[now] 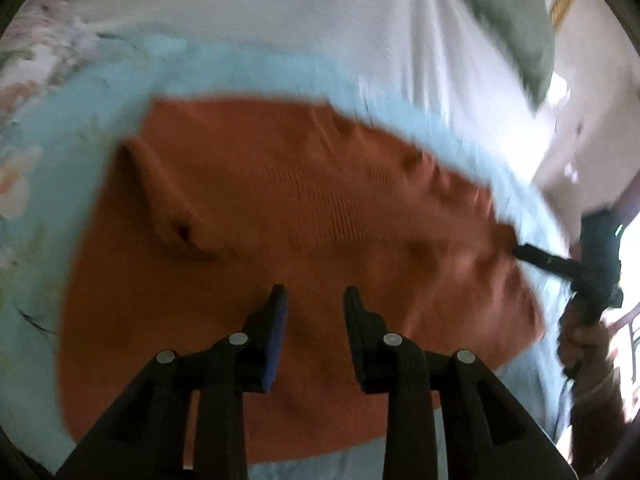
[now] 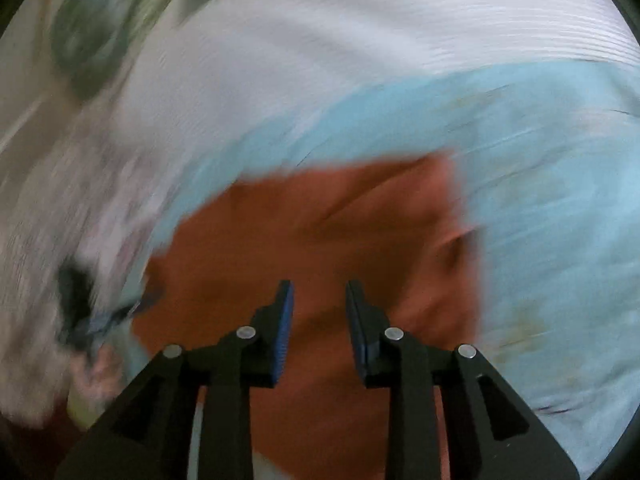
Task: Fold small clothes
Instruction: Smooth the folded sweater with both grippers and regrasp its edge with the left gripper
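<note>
An orange knit garment (image 1: 280, 208) lies spread on a light blue cloth (image 1: 72, 128). My left gripper (image 1: 314, 300) hovers over the garment's near part, open and empty. In the left wrist view my right gripper (image 1: 520, 250) shows at the garment's right edge, its black fingers touching the cloth's edge; a hand holds it. In the right wrist view the same orange garment (image 2: 320, 232) fills the middle, and my right gripper (image 2: 318, 292) is open above it with nothing between the pads. Both views are blurred by motion.
A white sheet (image 1: 320, 12) lies beyond the blue cloth (image 2: 552, 200). A green cloth (image 1: 516, 28) sits at the far right, floral fabric (image 1: 44, 52) at the left. A dark blurred object (image 2: 76, 300) shows at the left of the right wrist view.
</note>
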Tool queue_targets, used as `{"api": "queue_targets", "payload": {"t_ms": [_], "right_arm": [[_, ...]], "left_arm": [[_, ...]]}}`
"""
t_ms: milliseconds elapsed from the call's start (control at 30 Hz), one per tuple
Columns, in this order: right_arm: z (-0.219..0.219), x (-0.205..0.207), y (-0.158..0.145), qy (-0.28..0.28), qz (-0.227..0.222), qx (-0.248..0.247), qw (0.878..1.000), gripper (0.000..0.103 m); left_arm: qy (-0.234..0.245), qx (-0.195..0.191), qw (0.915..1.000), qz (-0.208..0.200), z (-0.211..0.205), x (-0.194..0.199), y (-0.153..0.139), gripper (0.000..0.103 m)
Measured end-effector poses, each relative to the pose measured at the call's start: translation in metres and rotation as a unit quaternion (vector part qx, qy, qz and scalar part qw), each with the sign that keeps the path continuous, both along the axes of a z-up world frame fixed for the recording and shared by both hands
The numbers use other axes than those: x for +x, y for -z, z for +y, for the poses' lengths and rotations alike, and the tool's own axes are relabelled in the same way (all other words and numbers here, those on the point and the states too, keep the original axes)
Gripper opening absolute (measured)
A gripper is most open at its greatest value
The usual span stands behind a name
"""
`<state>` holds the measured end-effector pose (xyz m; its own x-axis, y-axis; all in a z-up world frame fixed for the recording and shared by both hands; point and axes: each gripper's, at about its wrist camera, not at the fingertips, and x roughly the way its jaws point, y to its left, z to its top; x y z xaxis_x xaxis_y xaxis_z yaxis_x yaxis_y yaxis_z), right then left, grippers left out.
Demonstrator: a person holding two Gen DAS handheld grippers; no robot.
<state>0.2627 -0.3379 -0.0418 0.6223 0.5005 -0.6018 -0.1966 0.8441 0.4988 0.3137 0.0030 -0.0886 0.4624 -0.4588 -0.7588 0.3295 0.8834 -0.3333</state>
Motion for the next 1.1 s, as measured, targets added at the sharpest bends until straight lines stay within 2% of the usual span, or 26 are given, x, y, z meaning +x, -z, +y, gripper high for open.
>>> {"api": "queue_targets", "payload": {"t_ms": [67,133,233,300,367,400,500,567,700,867,933,1000,1100], "right_arm": [[0.024,0.014,0.016,-0.042,0.03,-0.041,0.998,0.029],[0.024,0.027,0.026,-0.033,0.049,-0.061,0.996,0.029],[0.0,0.048,0.024,0.013,0.045,-0.059,0.997,0.025],[-0.022,0.059,0.012,0.074,0.026,-0.072,0.994,0.025],[-0.043,0.063,0.001,0.122,0.011,-0.056,0.991,0.025],[-0.06,0.063,-0.004,0.15,0.002,-0.033,0.988,0.025],[-0.085,0.057,-0.014,0.2,-0.018,-0.023,0.979,0.026],[-0.091,0.048,-0.015,0.209,-0.016,-0.014,0.978,0.027],[-0.082,0.022,-0.017,0.2,-0.017,-0.008,0.98,0.027],[-0.047,-0.008,-0.013,0.175,-0.025,0.014,0.984,0.028],[-0.033,-0.022,-0.006,0.166,-0.022,0.032,0.985,0.028],[-0.022,-0.033,0.0,0.162,-0.02,0.049,0.985,0.028],[-0.011,-0.052,0.011,0.162,-0.012,0.078,0.984,0.028]], "left_arm": [[0.006,0.029,0.9996,-0.005,-0.009,0.004,0.008,0.029],[0.01,0.04,0.9991,-0.003,-0.013,0.016,0.005,0.029],[-0.007,0.065,0.9978,0.004,-0.013,0.051,-0.002,0.026],[-0.029,0.067,0.9973,0.004,-0.006,0.076,-0.009,0.026],[-0.065,0.073,0.9952,-0.003,0.003,0.099,-0.018,0.027],[-0.085,0.072,0.9938,-0.007,0.01,0.109,-0.022,0.028],[-0.141,0.021,0.9898,-0.005,0.042,0.132,-0.032,0.031],[-0.172,0.013,0.985,-0.007,0.06,0.131,-0.034,0.034],[-0.202,0.0,0.9794,-0.004,0.083,0.111,-0.03,0.035],[-0.188,-0.033,0.9816,-0.011,0.081,0.046,-0.028,0.035],[-0.179,-0.048,0.9825,-0.019,0.07,0.016,-0.029,0.037],[-0.171,-0.067,0.9825,-0.031,0.061,-0.014,-0.028,0.046],[-0.167,-0.092,0.9812,-0.031,0.055,-0.048,-0.026,0.052]]}}
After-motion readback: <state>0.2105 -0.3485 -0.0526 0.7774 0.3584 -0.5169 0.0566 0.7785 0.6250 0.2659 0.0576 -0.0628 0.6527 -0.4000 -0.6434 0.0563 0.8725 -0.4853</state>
